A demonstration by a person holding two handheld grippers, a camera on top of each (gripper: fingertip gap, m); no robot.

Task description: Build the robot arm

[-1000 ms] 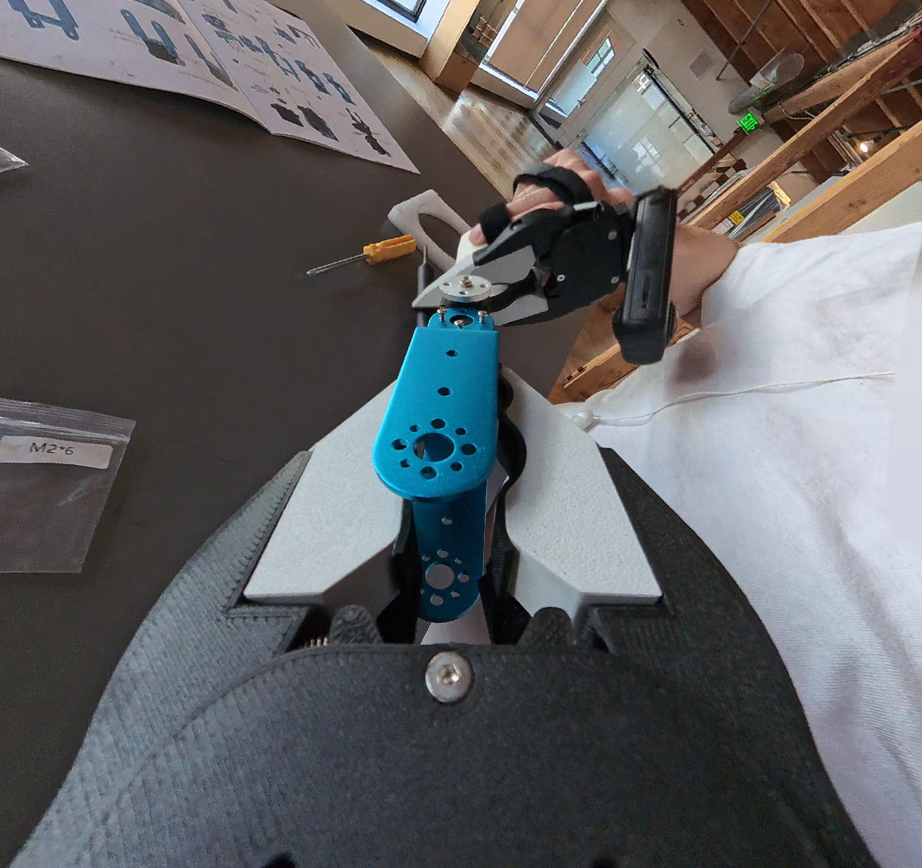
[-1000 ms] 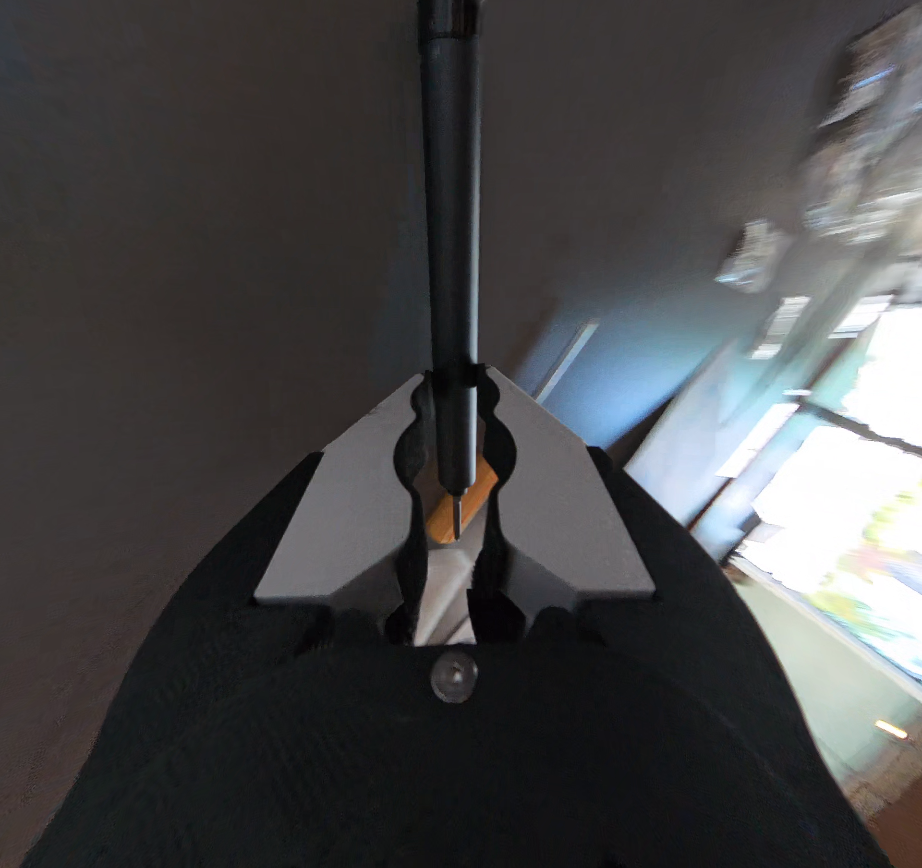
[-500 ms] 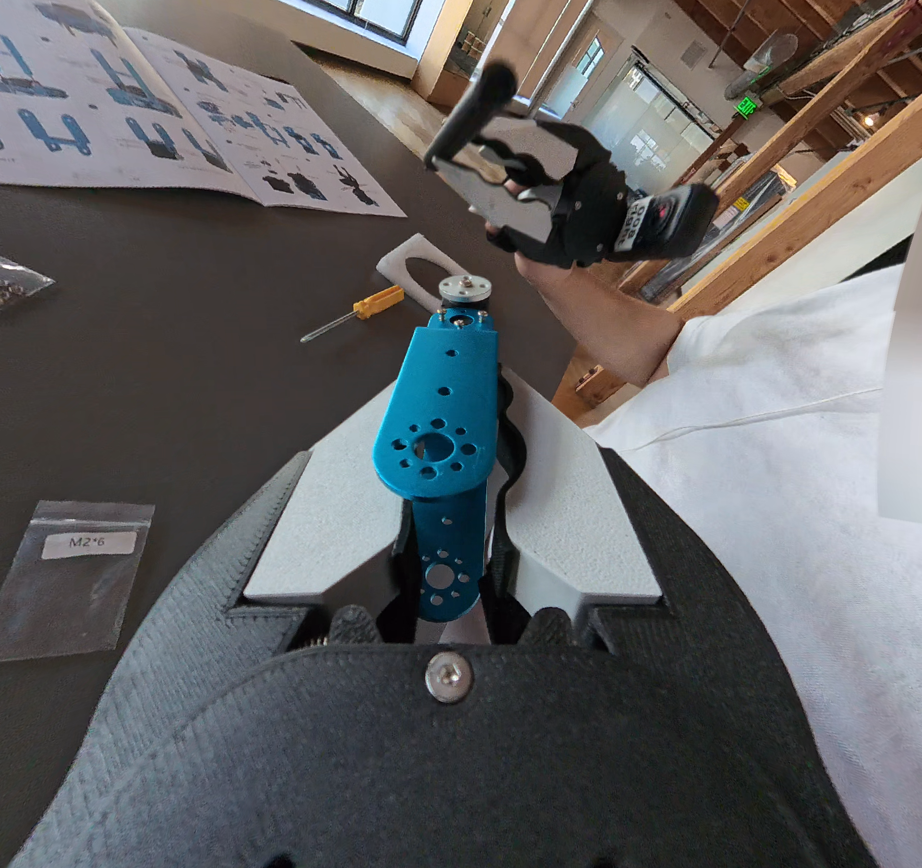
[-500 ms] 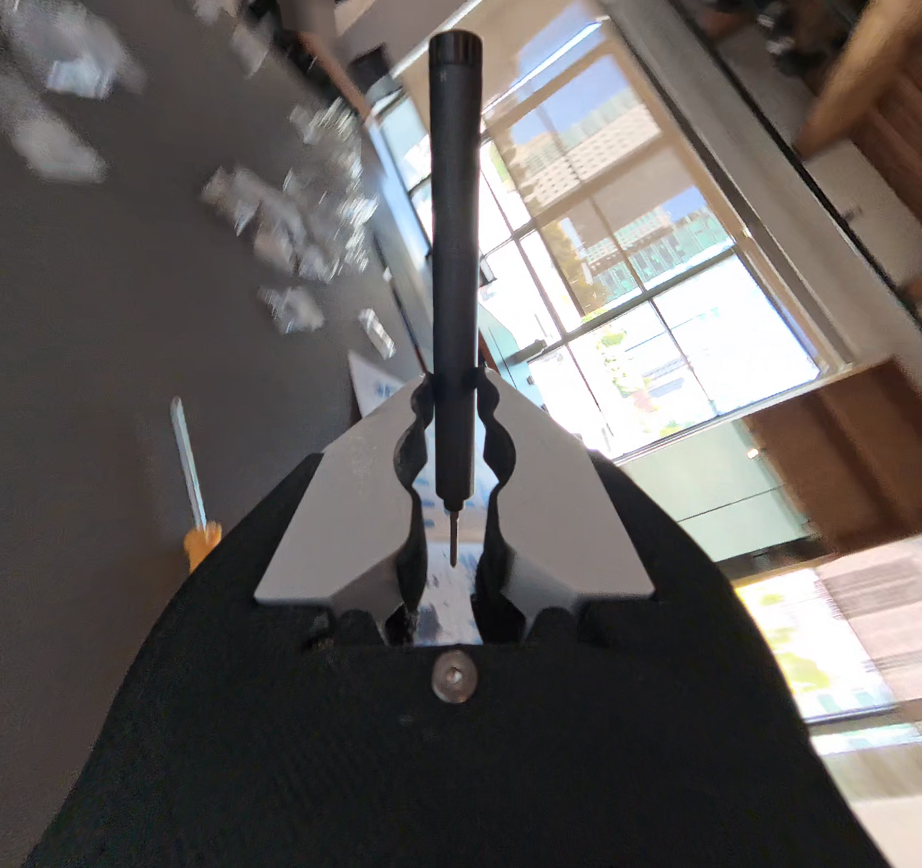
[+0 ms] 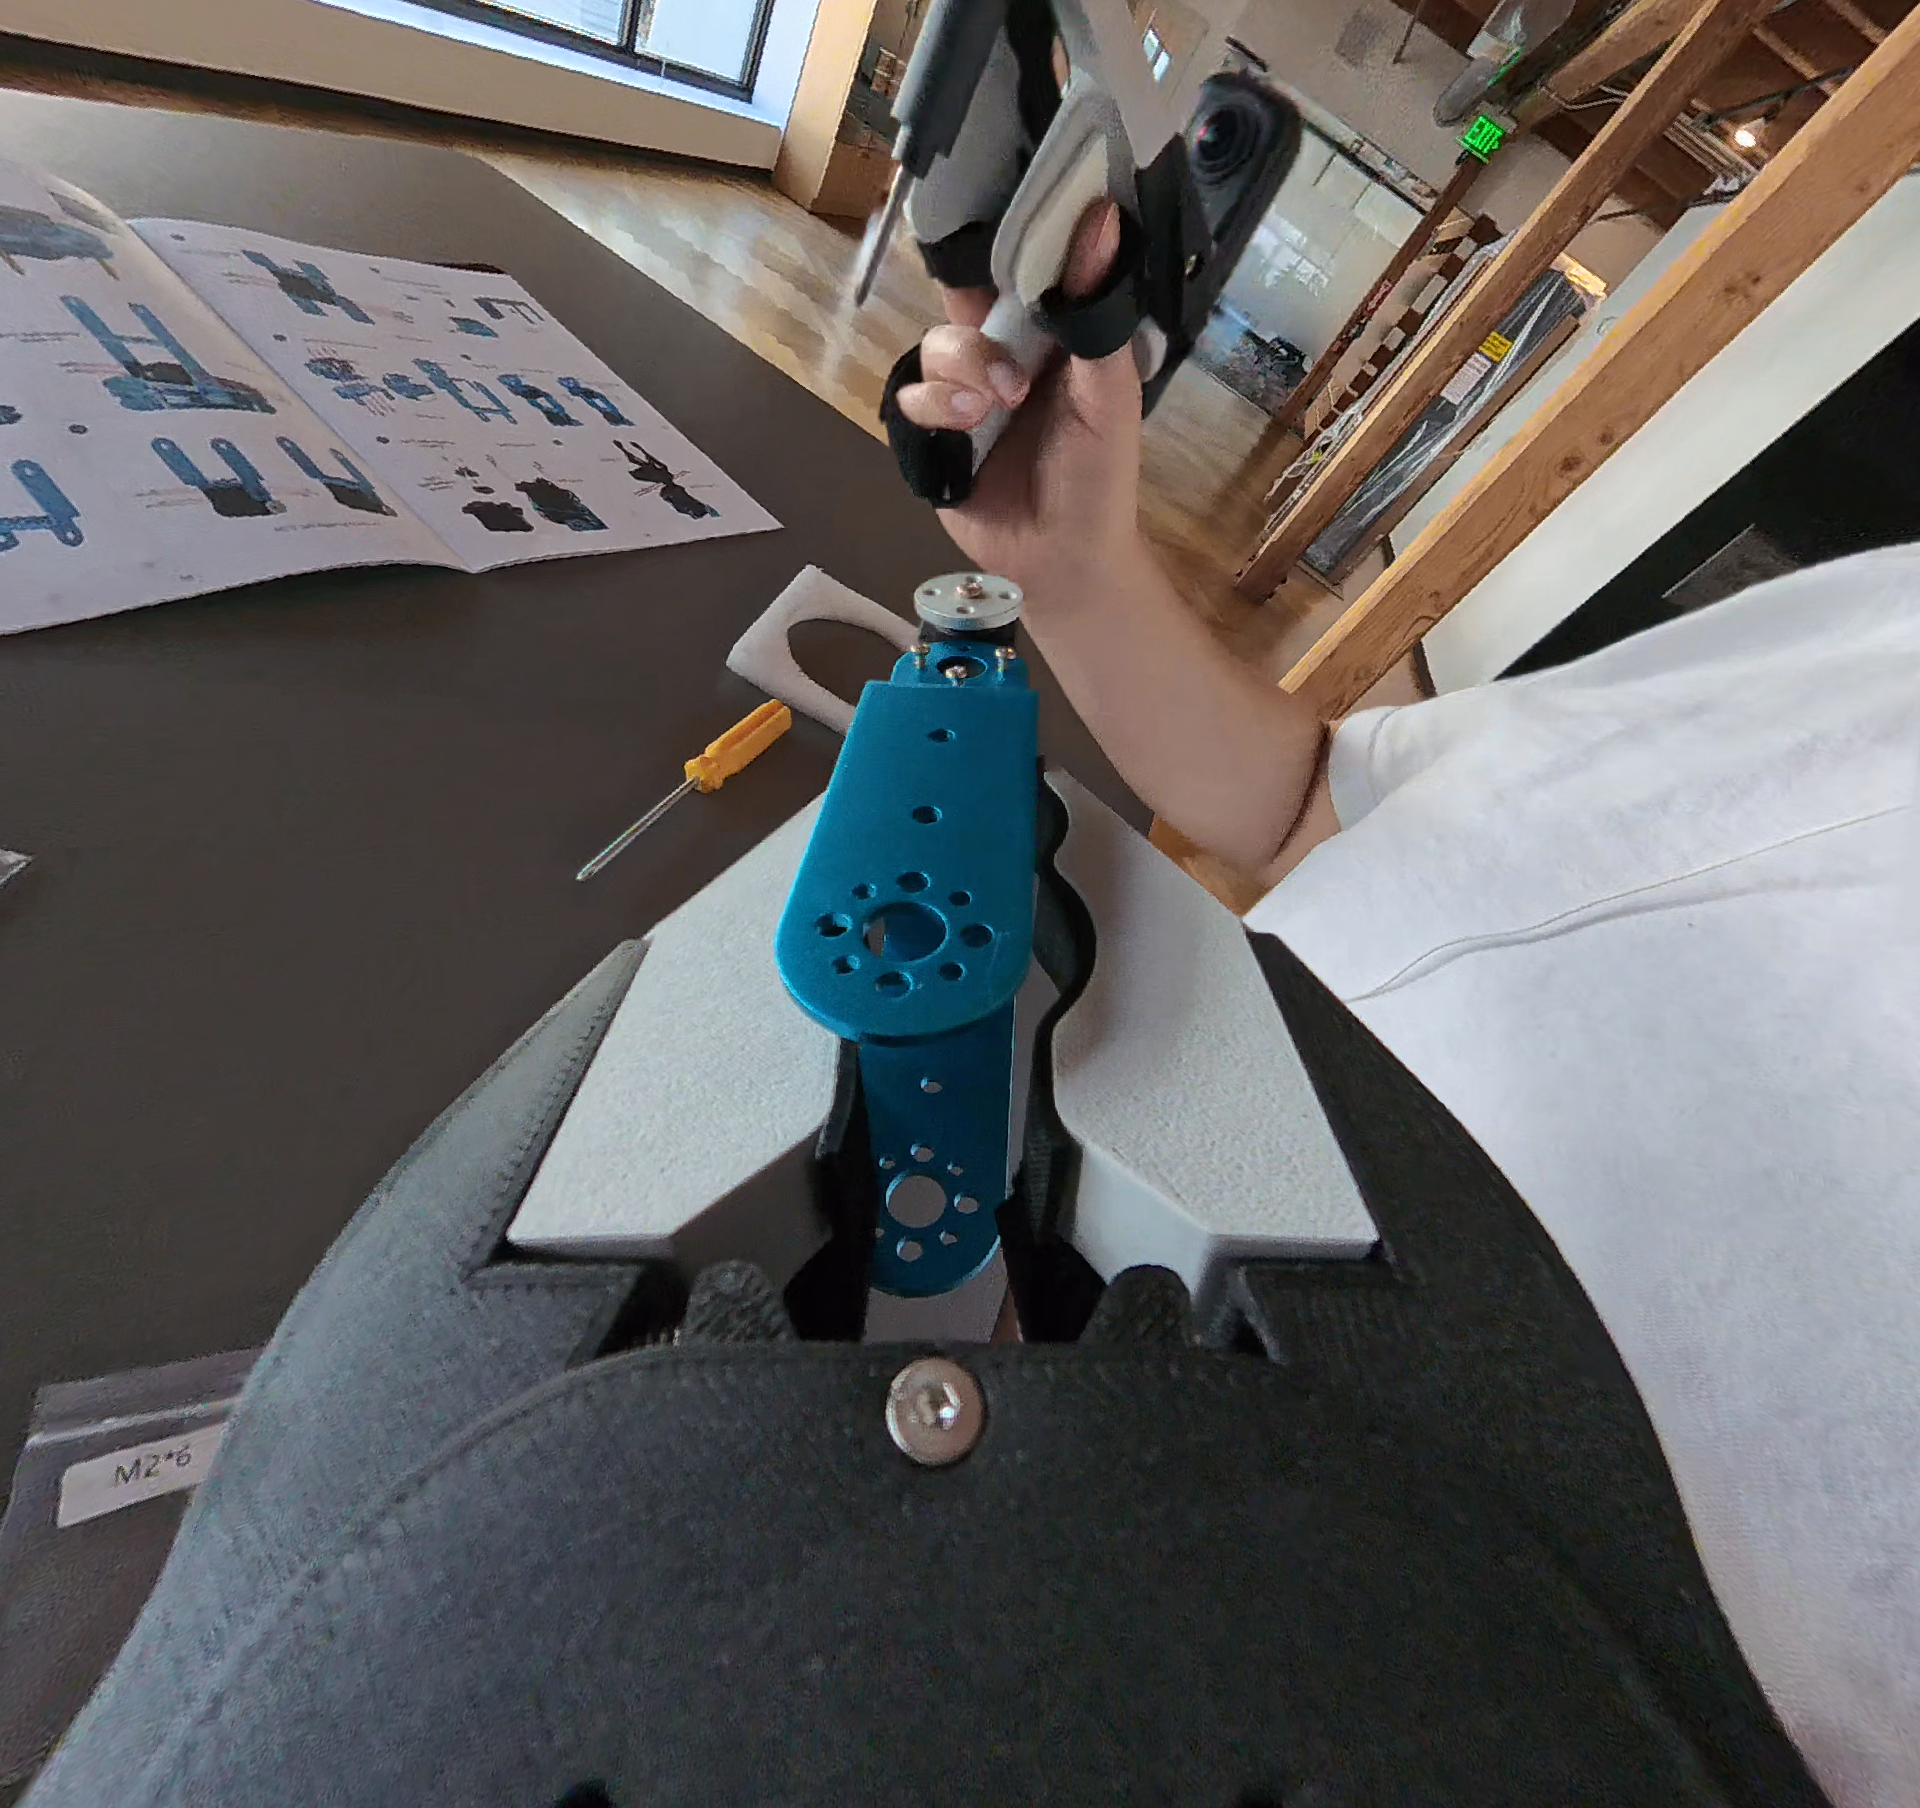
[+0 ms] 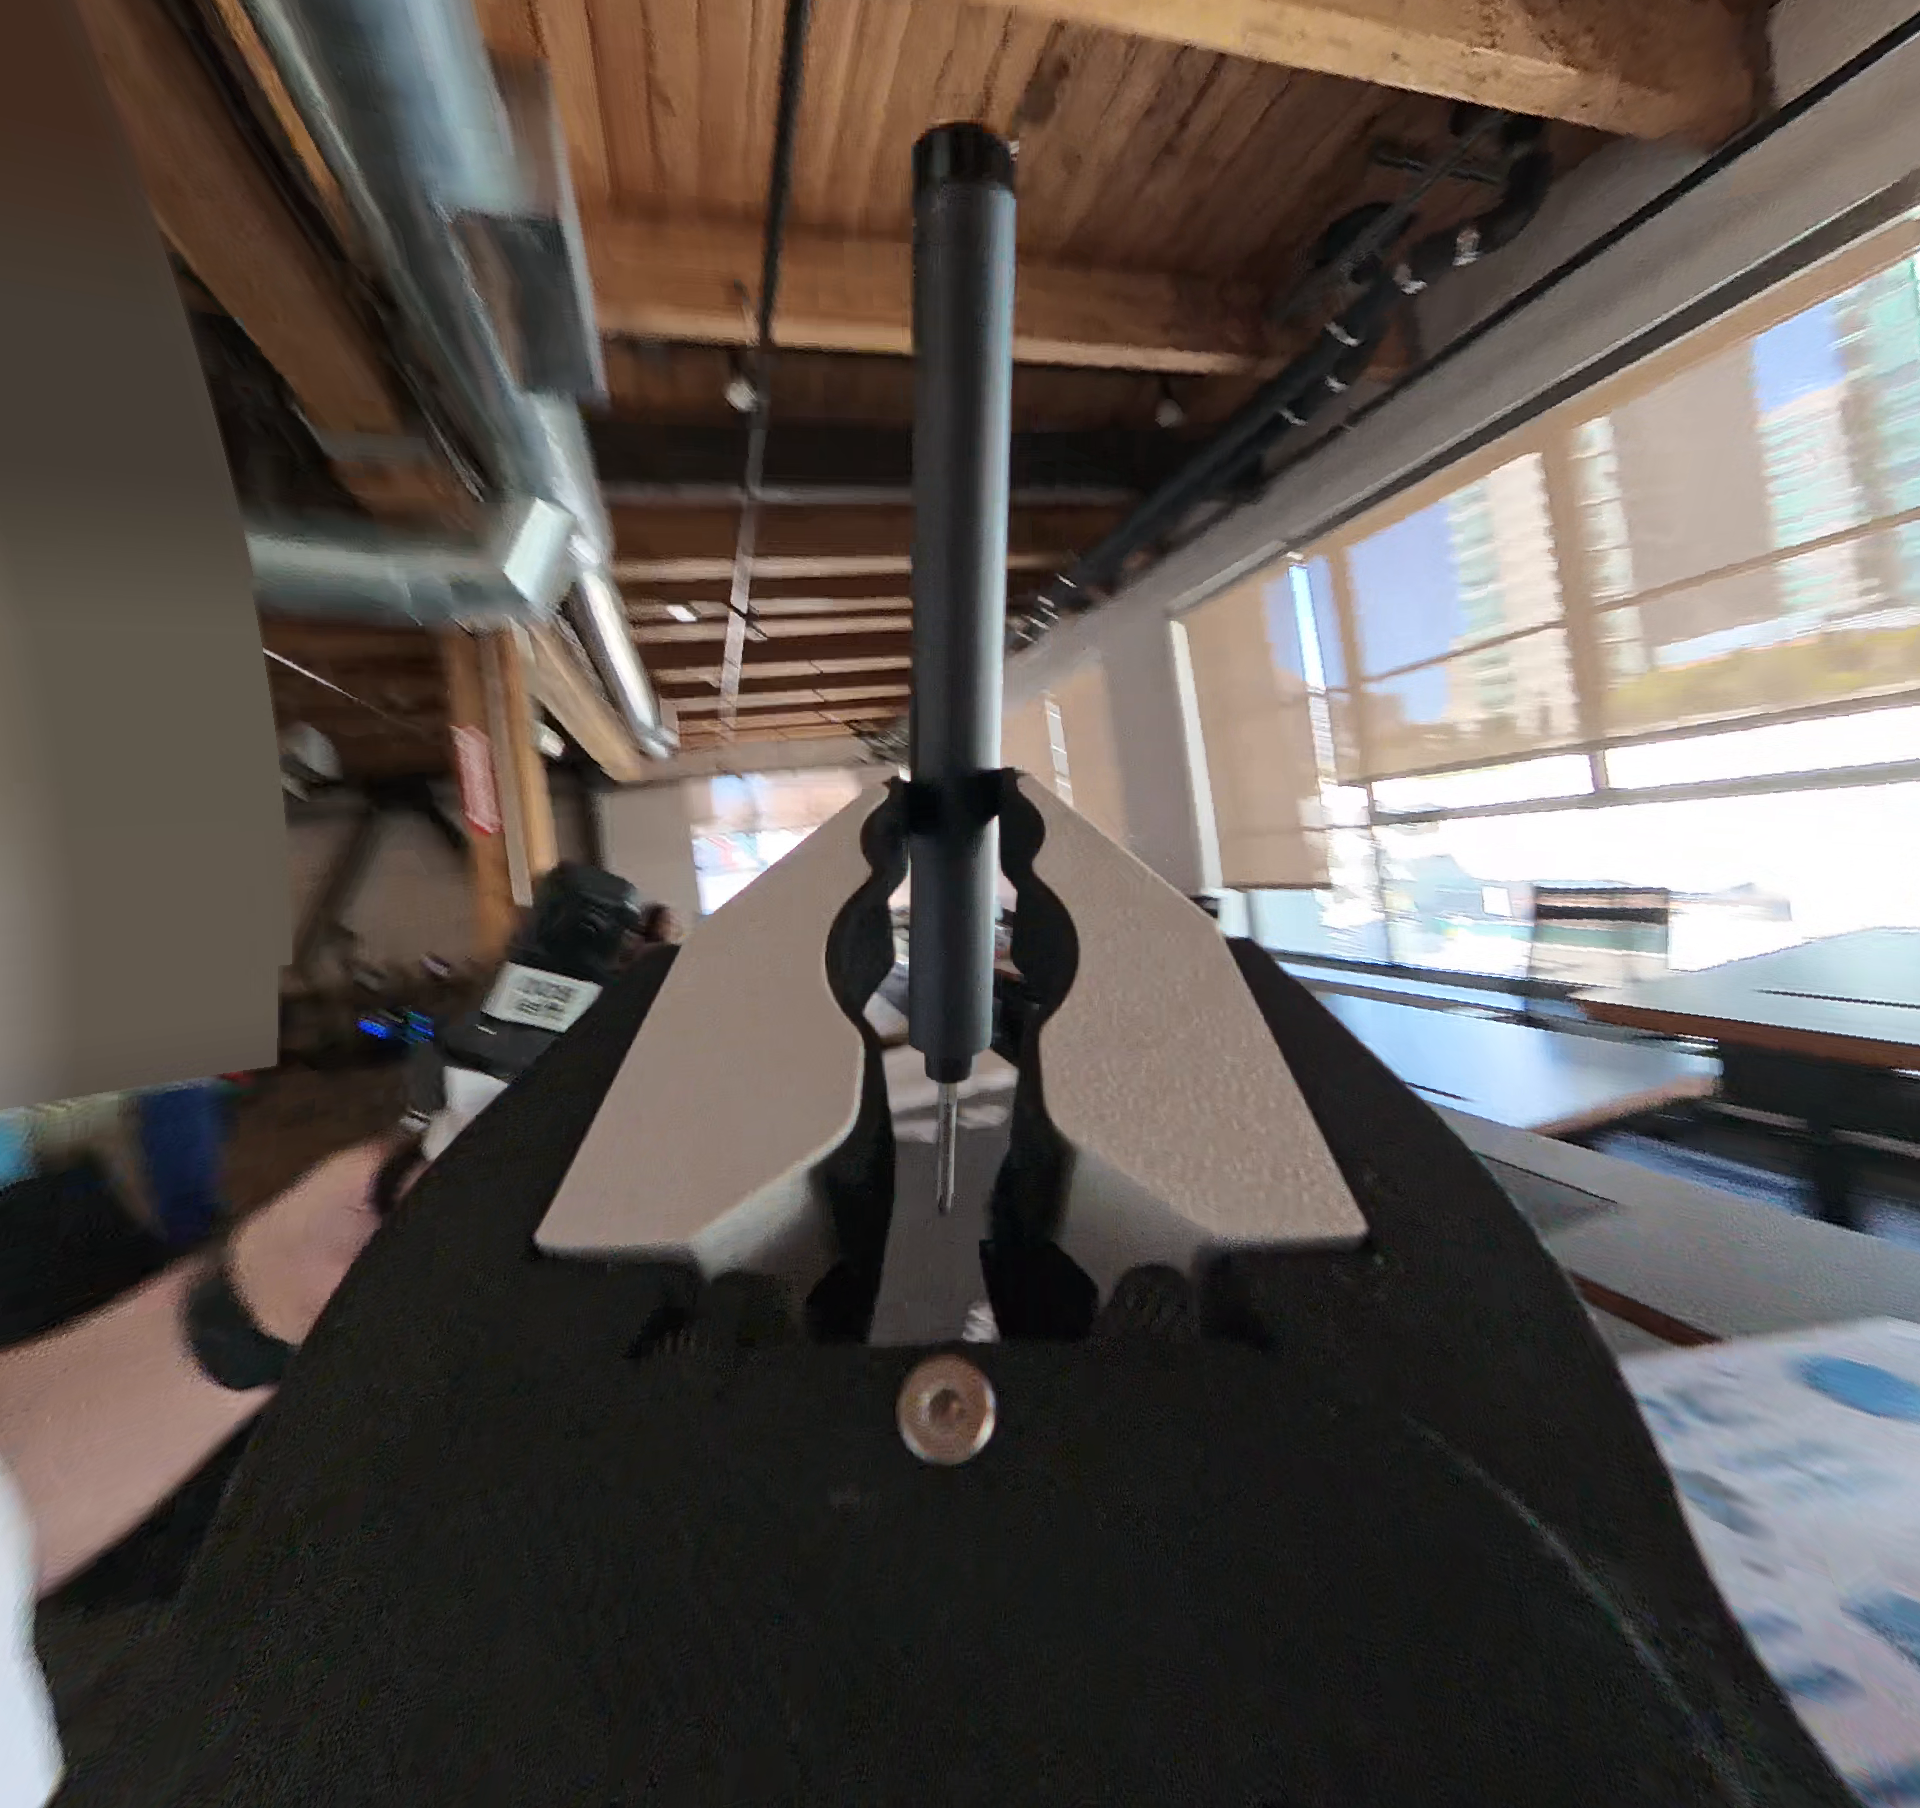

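My left gripper (image 5: 940,1052) is clenched on a blue perforated metal bracket (image 5: 914,885), which points forward over the dark table (image 5: 312,927) and carries a silver hub (image 5: 966,605) at its far end. My right gripper (image 6: 951,937) is clamped on a slim dark precision screwdriver (image 6: 958,553), bit toward the camera.

Change: one second ago the right gripper sat at the hub; it has now lifted clear and tilted toward the ceiling, well apart from the bracket. The hub stands uncovered.

Beyond the bracket lie a yellow-handled screwdriver (image 5: 717,766), a white foam piece (image 5: 790,636) and an open instruction booklet (image 5: 312,408); a small labelled bag (image 5: 114,1467) lies near left.
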